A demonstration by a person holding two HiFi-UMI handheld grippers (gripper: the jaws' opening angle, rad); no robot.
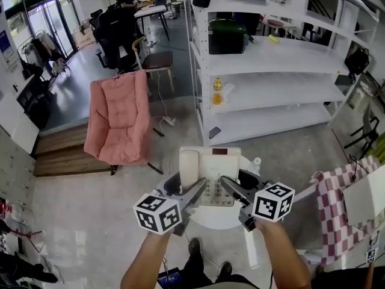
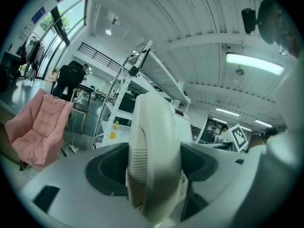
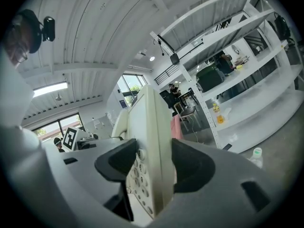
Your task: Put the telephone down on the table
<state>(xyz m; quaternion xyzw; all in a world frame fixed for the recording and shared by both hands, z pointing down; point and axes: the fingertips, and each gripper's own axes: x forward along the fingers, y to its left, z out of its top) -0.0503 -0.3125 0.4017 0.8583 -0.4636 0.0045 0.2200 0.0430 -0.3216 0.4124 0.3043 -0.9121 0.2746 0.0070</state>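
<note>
phone (image 1: 212, 164) cream | chair (image 1: 119, 120) pink | cloth (image 1: 340, 212) red/wht check

The telephone (image 1: 207, 172) is showing smooth cream plastic with a faint sheen, and its handset grille is looking finely ribbed. The fingers (image 2: 102, 167) of the left gripper (image 2: 154, 167) are showing matt grey plastic with darker inner faces. The armchair (image 1: 119, 122) is wearing soft, quilted pink cloth. The floor (image 1: 72, 221) is gleaming glossily.
</note>
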